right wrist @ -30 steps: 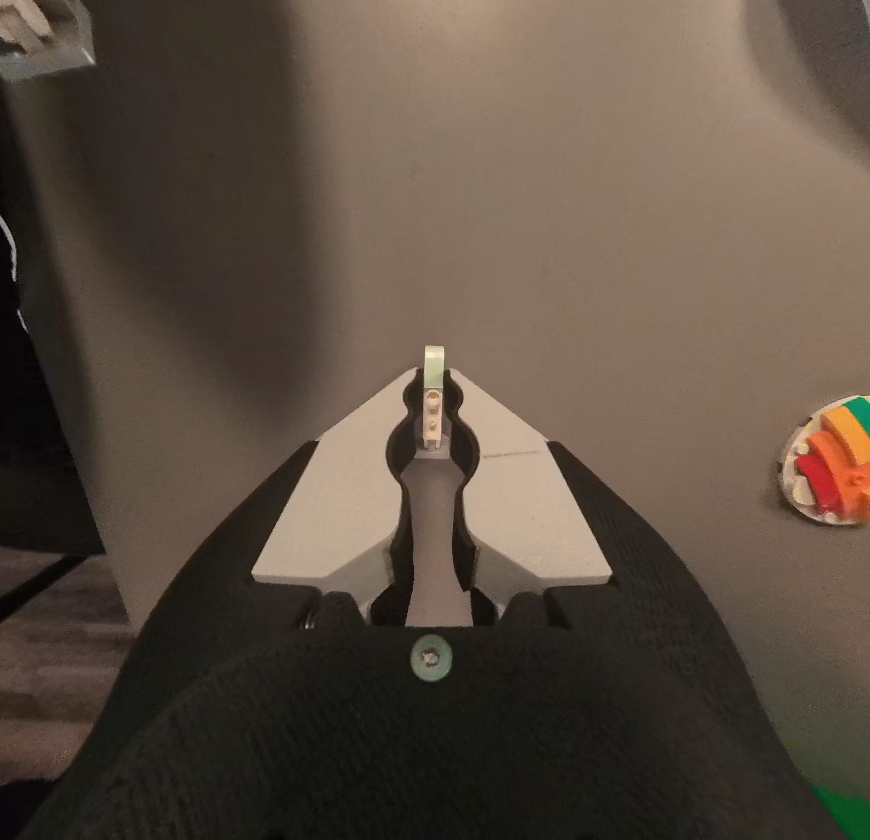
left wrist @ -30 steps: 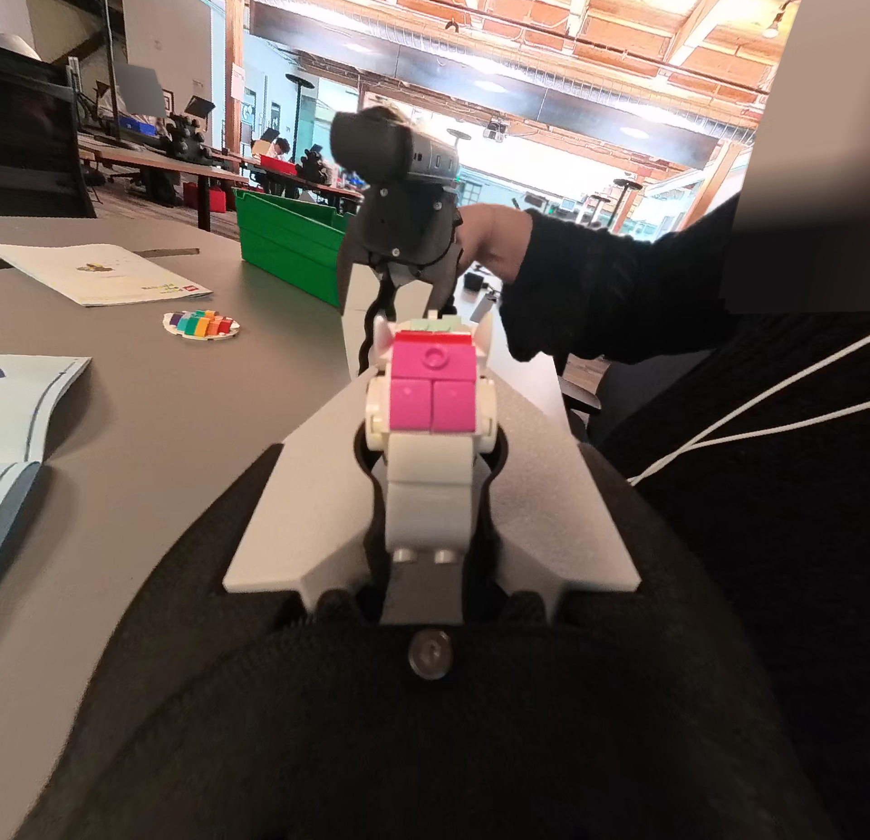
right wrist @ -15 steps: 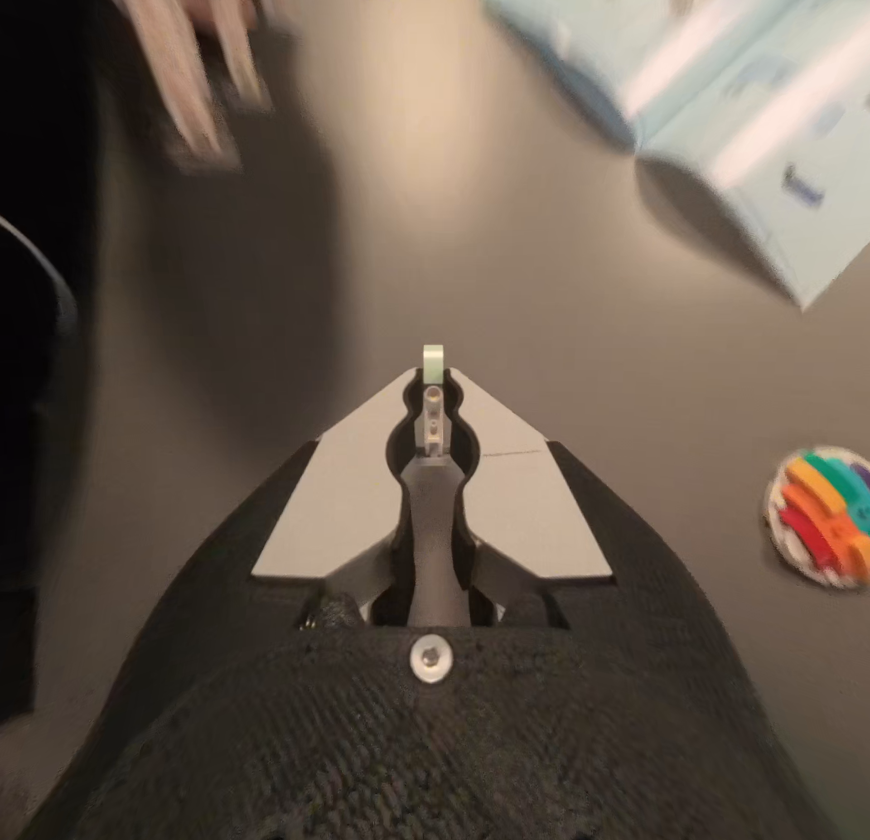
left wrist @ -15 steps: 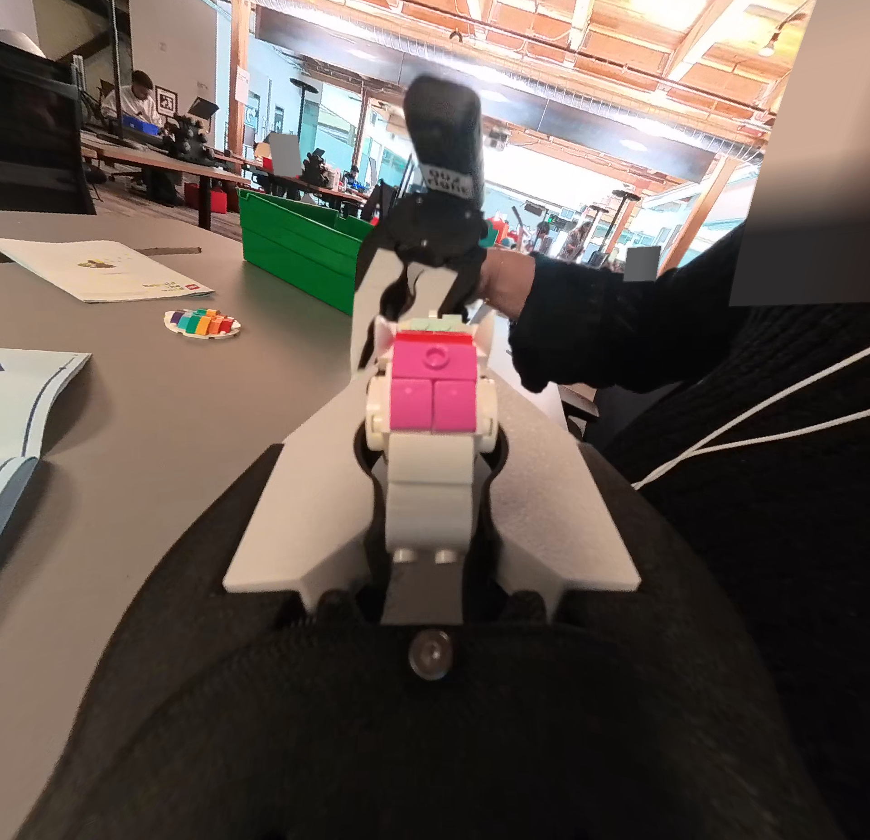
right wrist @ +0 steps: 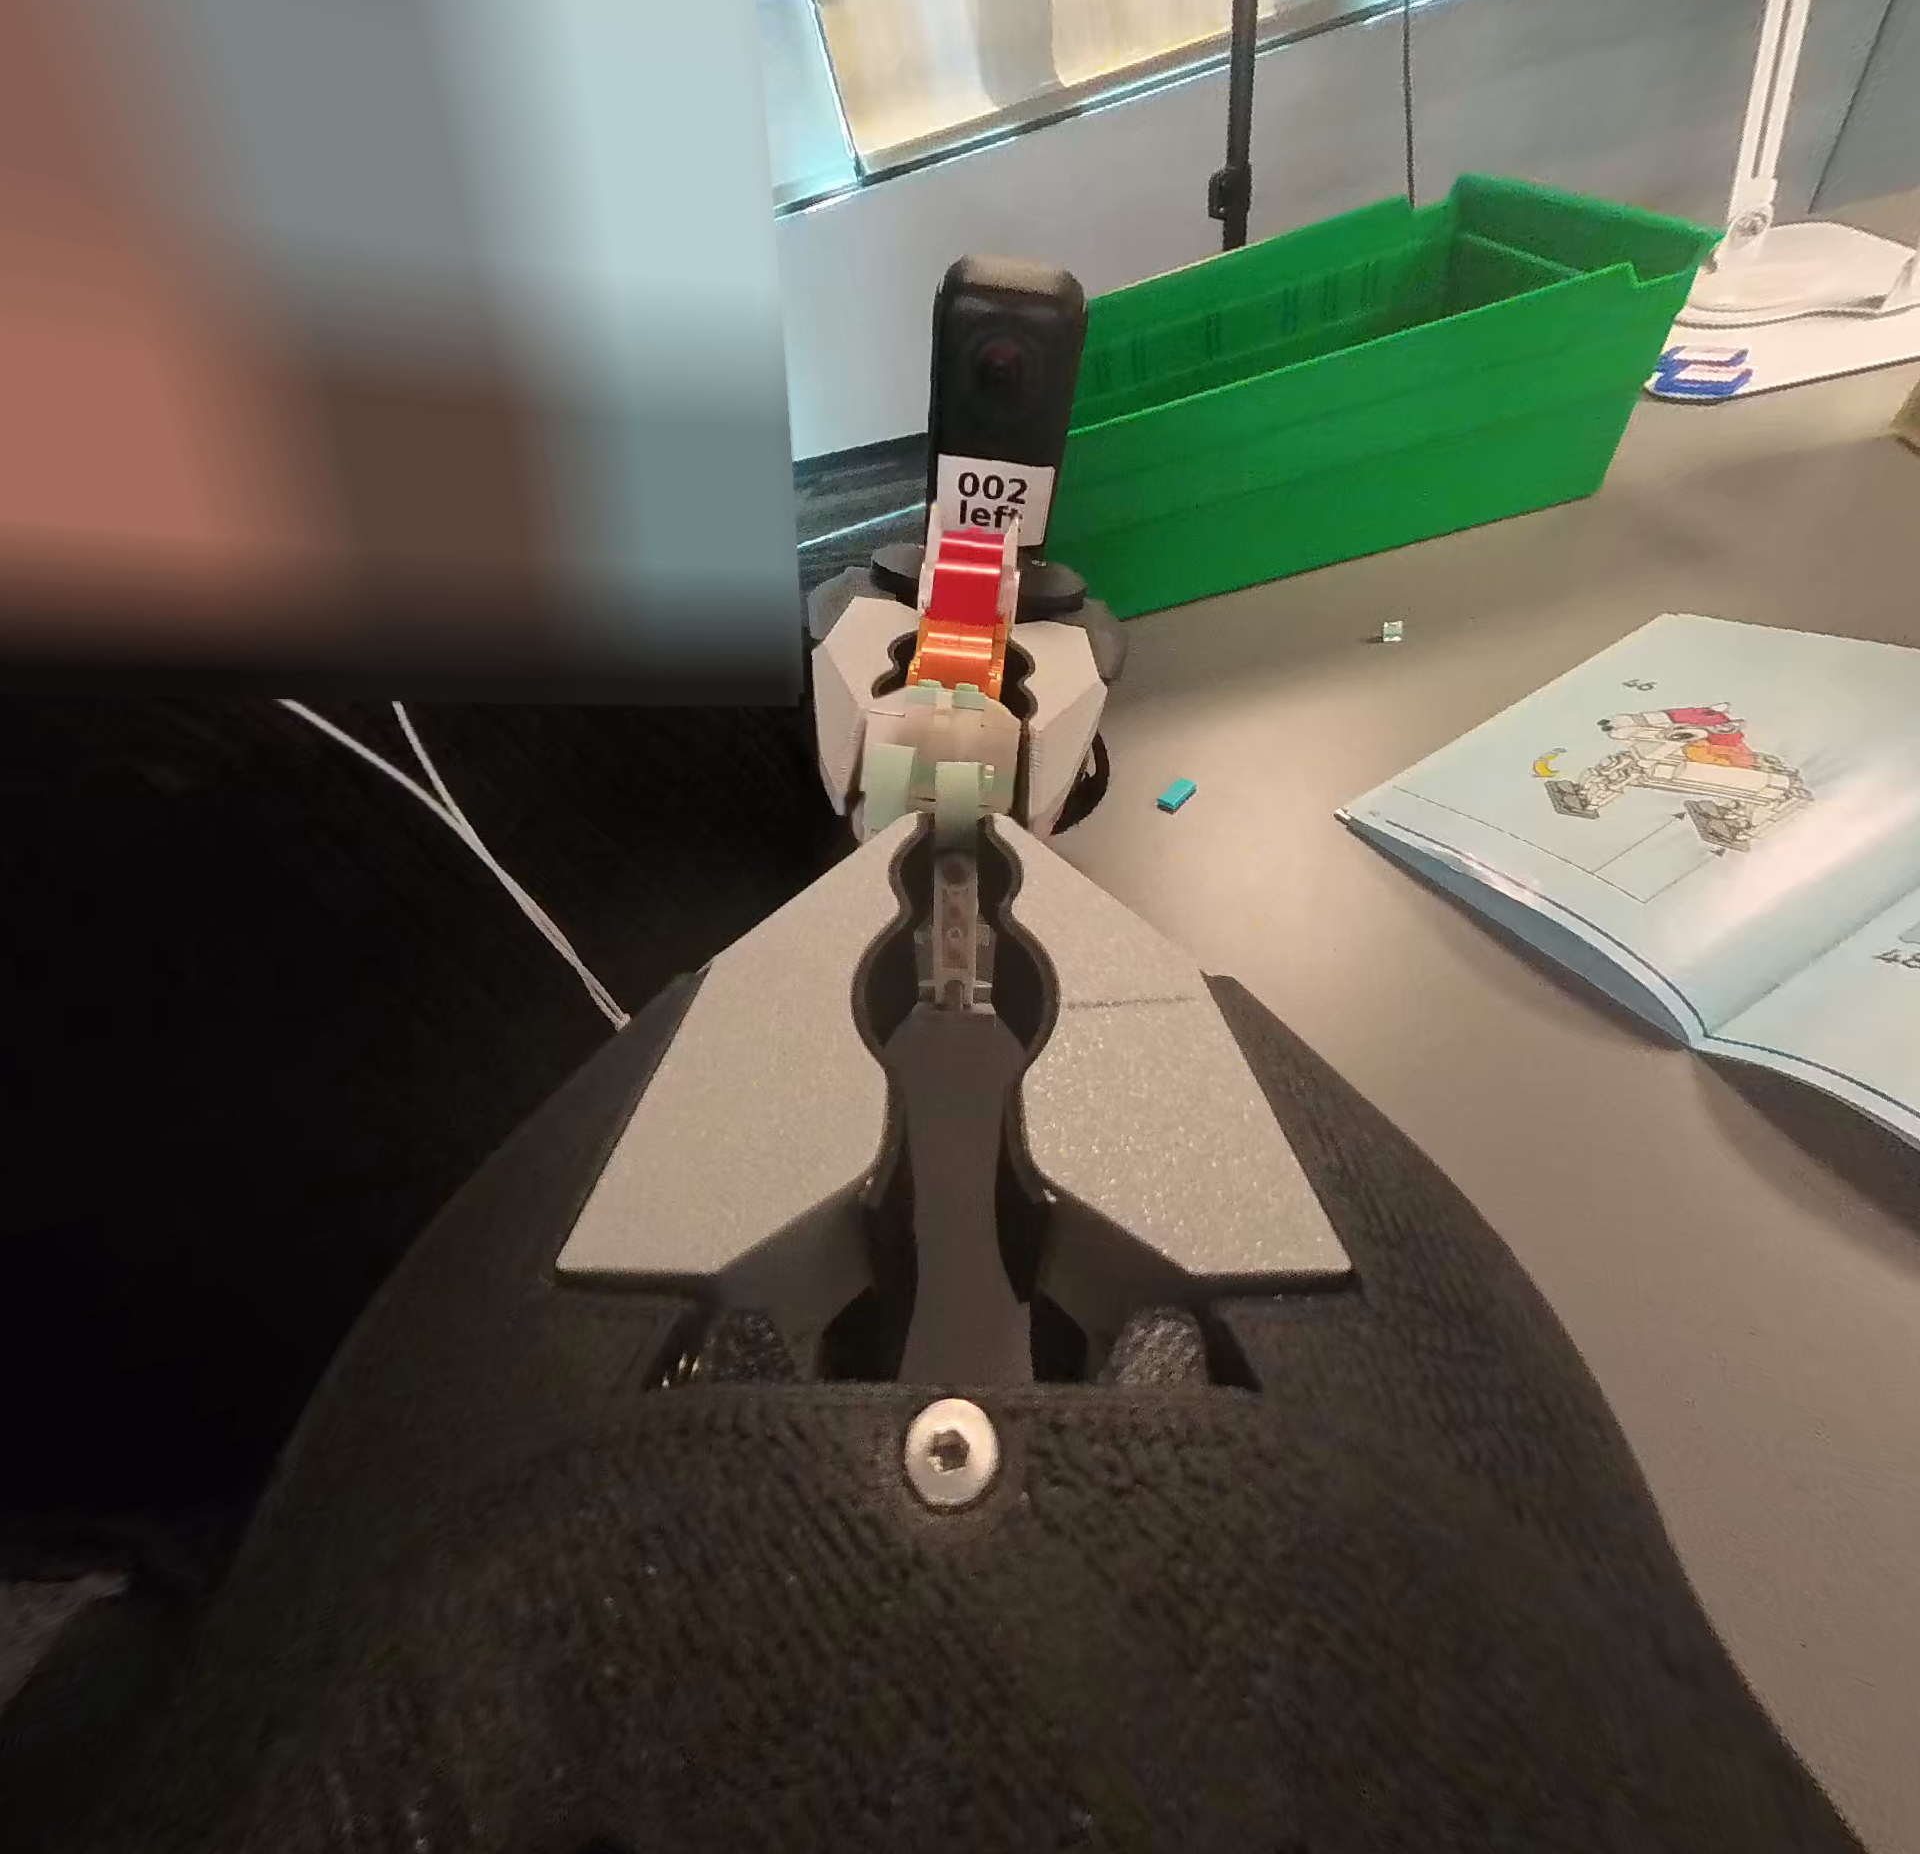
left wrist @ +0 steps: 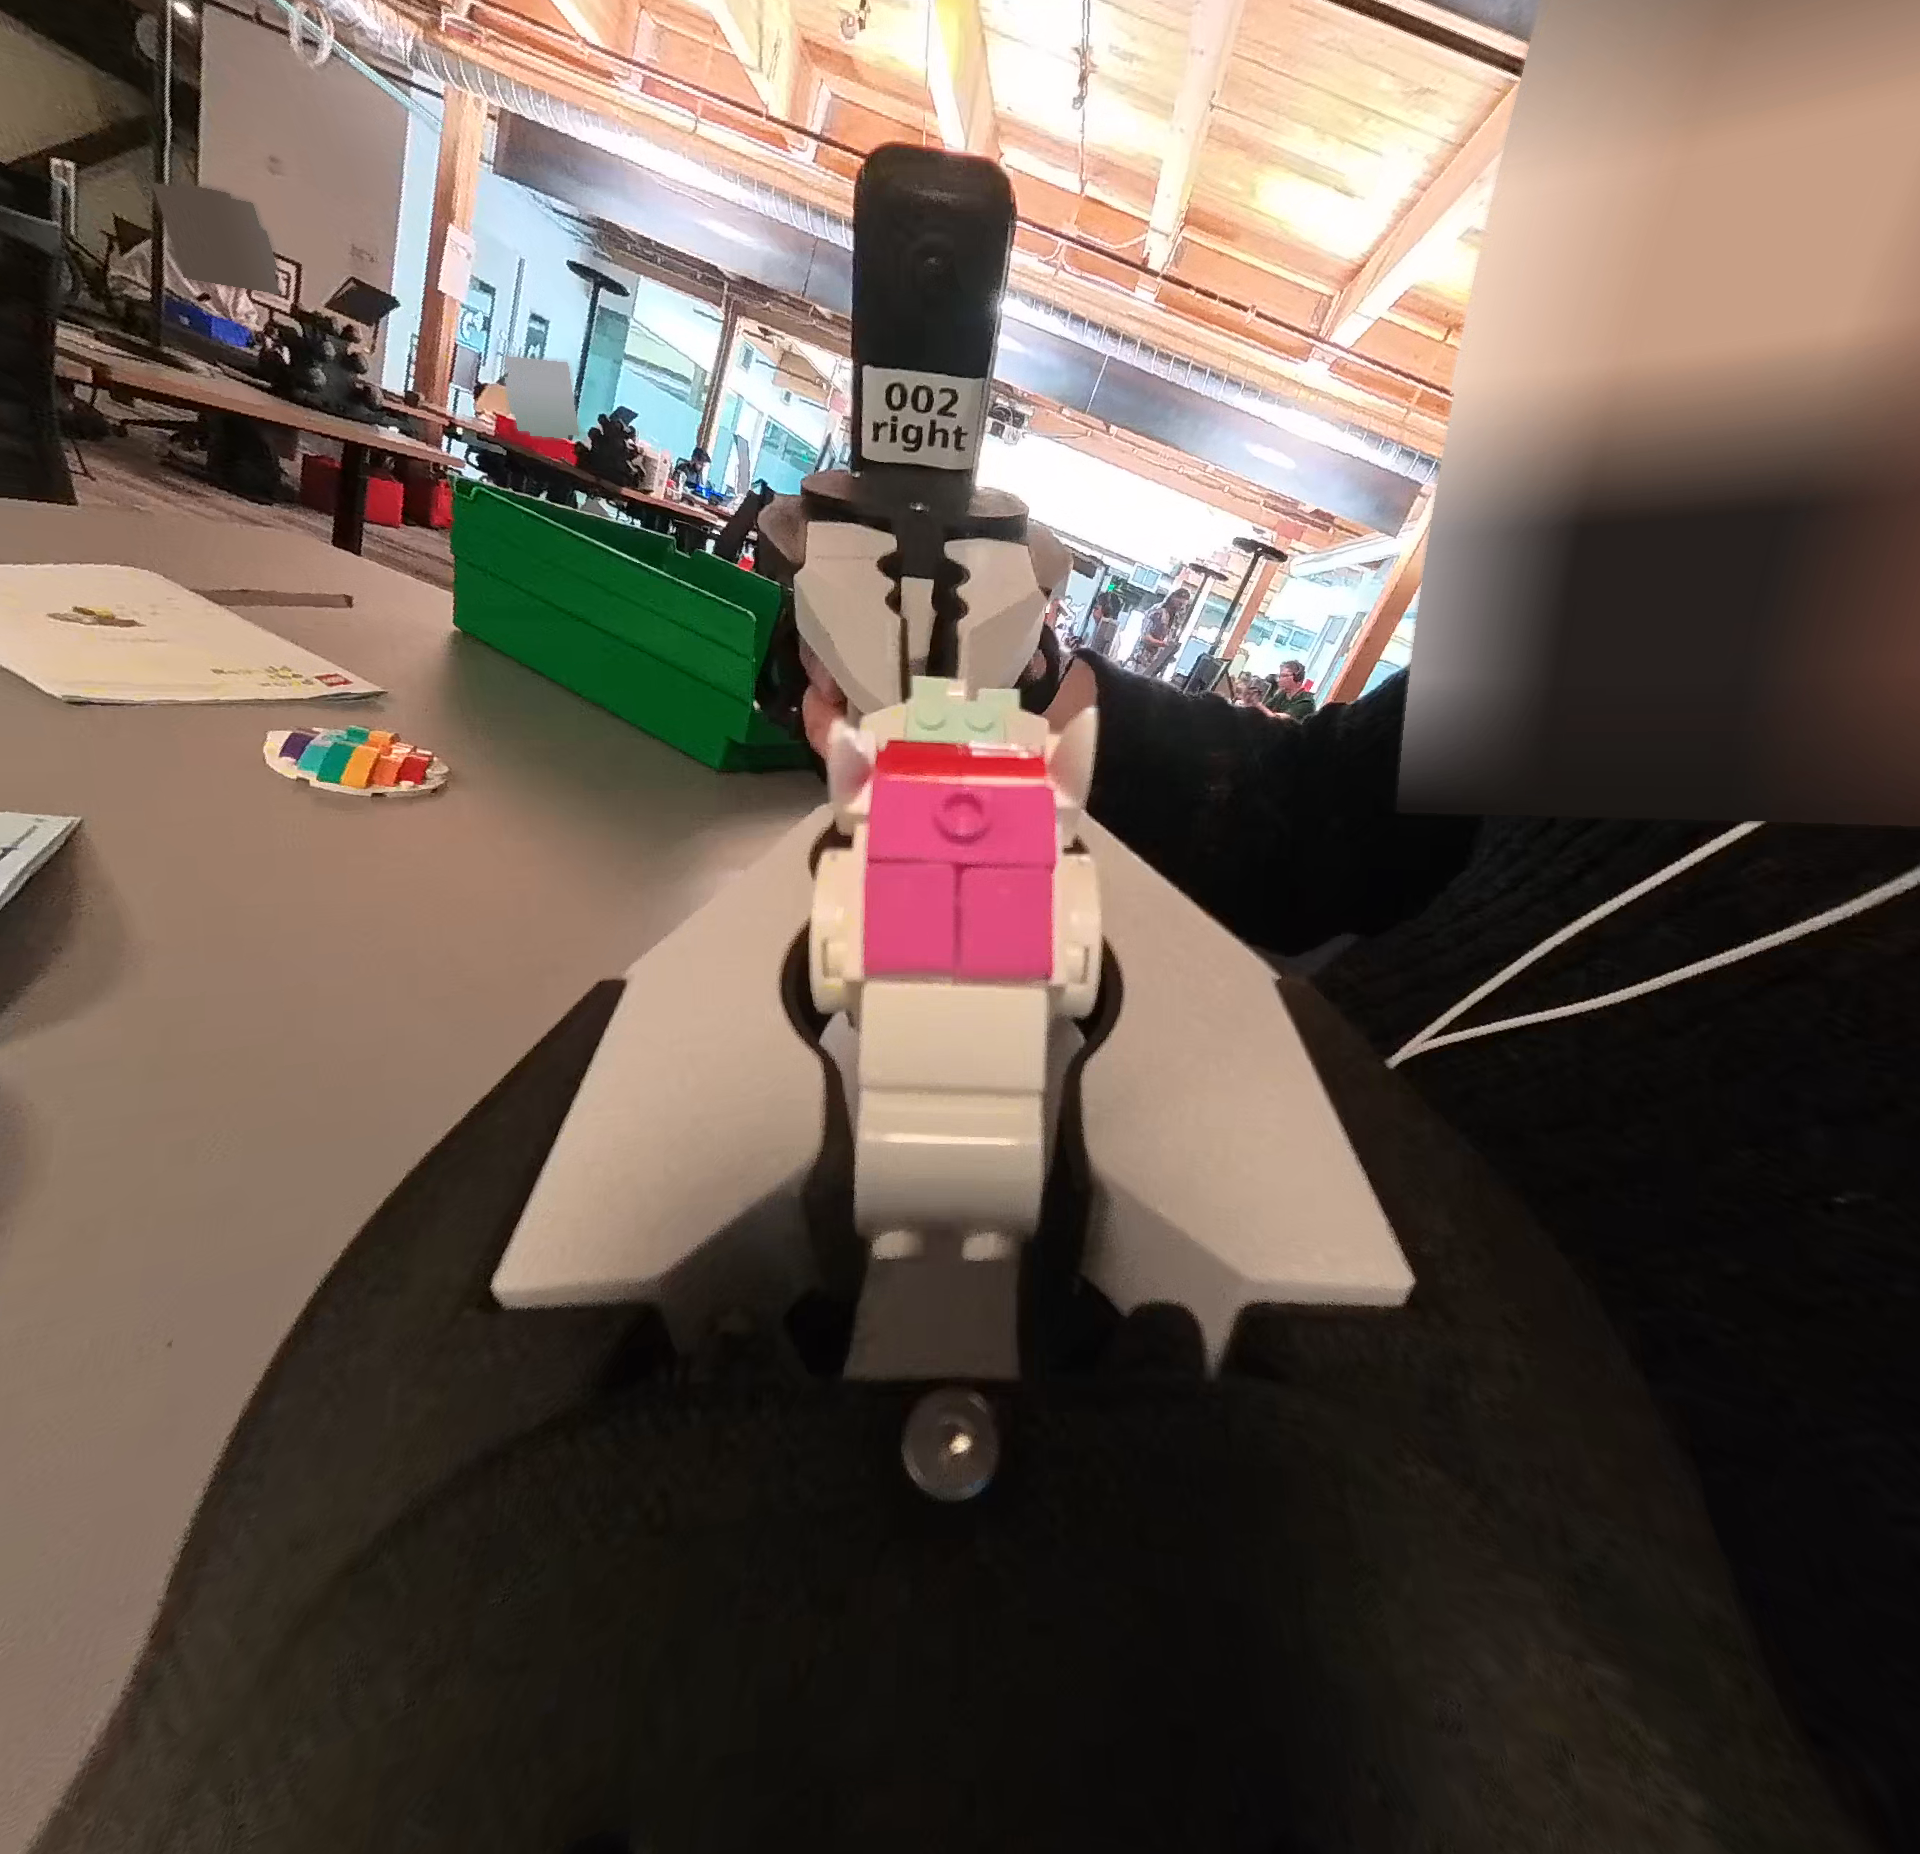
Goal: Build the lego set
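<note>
My left gripper (left wrist: pixel 961 848) is shut on a white lego figure (left wrist: pixel 961 973) with a pink and red back, held above the grey table (left wrist: pixel 312 973). My right gripper (right wrist: pixel 954 828) is shut on a thin pale piece (right wrist: pixel 958 911) with a mint green end. The two grippers face each other tip to tip. The mint end touches the mint studs at the figure's front (right wrist: pixel 940 755). In the left wrist view the right gripper (left wrist: pixel 925 651) stands just behind the figure's mint top (left wrist: pixel 961 718).
A green bin (left wrist: pixel 613 620) stands on the table behind; it also shows in the right wrist view (right wrist: pixel 1351 422). A round plate with a rainbow build (left wrist: pixel 353 760) and a booklet (left wrist: pixel 156 651) lie at left. An open instruction booklet (right wrist: pixel 1683 838) and a small teal piece (right wrist: pixel 1176 792) lie at right. Left and right tips are no more than a few centimetres apart.
My right gripper has swung up from pointing down at the table to facing the left gripper, bringing its pale piece against the figure's front. The left gripper has held still.
</note>
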`<action>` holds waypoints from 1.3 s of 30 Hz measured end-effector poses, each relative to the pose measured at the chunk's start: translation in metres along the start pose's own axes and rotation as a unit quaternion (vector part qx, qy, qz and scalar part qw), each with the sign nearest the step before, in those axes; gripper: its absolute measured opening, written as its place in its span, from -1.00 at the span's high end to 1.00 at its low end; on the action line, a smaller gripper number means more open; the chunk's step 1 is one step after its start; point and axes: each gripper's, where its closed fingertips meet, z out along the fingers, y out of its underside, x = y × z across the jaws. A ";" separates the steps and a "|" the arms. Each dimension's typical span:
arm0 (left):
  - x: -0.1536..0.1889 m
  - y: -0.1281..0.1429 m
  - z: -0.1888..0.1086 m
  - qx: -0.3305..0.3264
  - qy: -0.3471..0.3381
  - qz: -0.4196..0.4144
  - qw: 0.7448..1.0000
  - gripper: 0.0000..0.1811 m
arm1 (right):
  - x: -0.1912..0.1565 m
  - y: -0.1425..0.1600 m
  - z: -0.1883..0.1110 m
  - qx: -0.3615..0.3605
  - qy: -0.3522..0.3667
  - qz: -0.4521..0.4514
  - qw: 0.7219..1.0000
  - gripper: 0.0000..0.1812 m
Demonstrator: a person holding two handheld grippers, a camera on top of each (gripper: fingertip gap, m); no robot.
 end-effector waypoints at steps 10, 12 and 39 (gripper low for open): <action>0.001 0.002 0.001 -0.007 -0.004 0.016 1.000 0.59 | 0.001 -0.003 0.000 0.001 0.003 0.010 1.000 0.94; 0.000 0.002 0.001 -0.009 -0.008 0.021 1.000 0.59 | 0.001 -0.002 0.000 -0.003 0.000 0.012 1.000 0.94; -0.007 0.033 0.012 -0.126 -0.049 0.066 0.989 0.59 | 0.006 0.043 -0.008 -0.322 0.017 -0.085 0.943 0.94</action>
